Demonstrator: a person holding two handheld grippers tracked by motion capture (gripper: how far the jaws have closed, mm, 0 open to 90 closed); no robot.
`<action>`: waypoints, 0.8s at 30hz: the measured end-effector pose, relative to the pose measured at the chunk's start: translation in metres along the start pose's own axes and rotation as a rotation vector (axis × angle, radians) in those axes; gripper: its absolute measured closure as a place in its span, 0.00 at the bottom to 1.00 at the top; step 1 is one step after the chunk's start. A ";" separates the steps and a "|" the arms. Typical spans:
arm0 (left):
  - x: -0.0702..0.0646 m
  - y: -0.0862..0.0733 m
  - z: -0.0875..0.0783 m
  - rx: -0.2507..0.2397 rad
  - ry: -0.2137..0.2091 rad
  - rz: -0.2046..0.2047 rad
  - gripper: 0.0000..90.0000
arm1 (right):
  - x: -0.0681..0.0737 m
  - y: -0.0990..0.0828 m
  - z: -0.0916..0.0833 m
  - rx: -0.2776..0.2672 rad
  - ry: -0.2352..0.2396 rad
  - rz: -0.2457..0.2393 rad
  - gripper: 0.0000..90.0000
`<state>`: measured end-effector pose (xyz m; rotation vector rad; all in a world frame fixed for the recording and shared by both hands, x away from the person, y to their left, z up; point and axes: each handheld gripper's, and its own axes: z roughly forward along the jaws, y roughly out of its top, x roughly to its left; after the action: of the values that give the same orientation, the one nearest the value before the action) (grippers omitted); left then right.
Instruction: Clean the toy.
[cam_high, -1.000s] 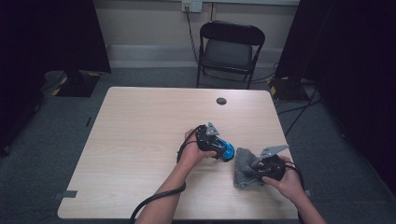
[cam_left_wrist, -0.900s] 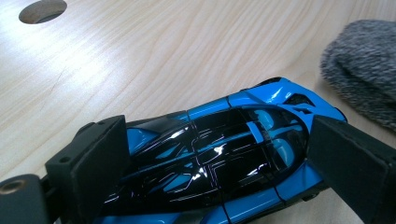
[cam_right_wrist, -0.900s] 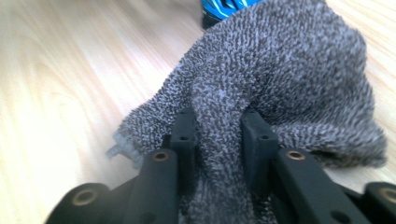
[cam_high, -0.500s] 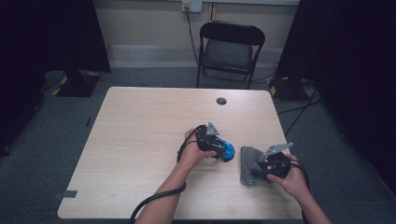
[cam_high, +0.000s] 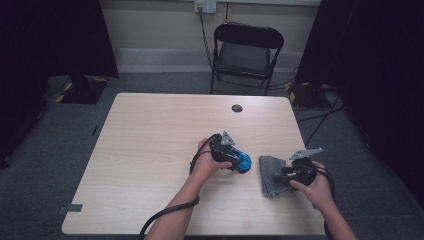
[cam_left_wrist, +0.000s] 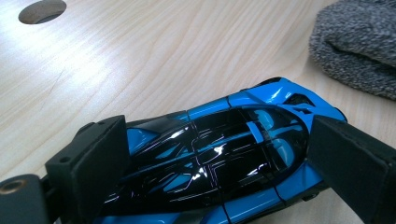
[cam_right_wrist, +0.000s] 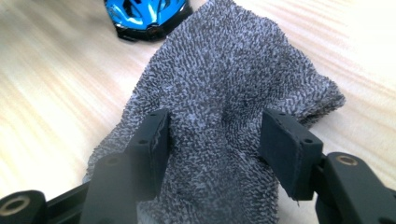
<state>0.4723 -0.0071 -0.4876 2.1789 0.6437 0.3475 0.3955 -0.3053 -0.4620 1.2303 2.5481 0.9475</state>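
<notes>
Blue toy car (cam_left_wrist: 224, 158) pinched in left gripper (cam_left_wrist: 219, 163); right gripper (cam_right_wrist: 215, 140) just opening, spread over grey cloth (cam_right_wrist: 224, 84) near table's (cam_high: 150, 150) right edge.

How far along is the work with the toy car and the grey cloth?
Done: the grey cloth lies flat beside the blue toy car. In hand: the left gripper clamps the car; the right gripper, jaws just opening, straddles the cloth. Left: bringing cloth and car together, probably.

We see a bright blue car (cam_left_wrist: 219, 158) with a glossy black roof crossed by blue lines, a cloth (cam_right_wrist: 224, 107) in speckled grey and black knit, black jaws on both grippers, and a pale wood-grain table (cam_high: 150, 140)
</notes>
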 end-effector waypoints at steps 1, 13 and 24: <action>0.000 0.000 0.000 0.000 0.000 0.000 0.06 | -0.001 0.002 0.001 0.001 -0.008 0.010 0.48; 0.000 0.000 0.000 0.001 -0.002 0.001 0.06 | -0.001 0.018 0.002 -0.015 -0.064 0.095 0.44; -0.001 0.000 0.000 -0.003 -0.008 0.000 0.06 | 0.001 0.017 0.030 0.011 -0.089 0.110 0.52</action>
<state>0.4718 -0.0076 -0.4880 2.1760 0.6385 0.3396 0.4182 -0.2827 -0.4753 1.3963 2.4425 0.8806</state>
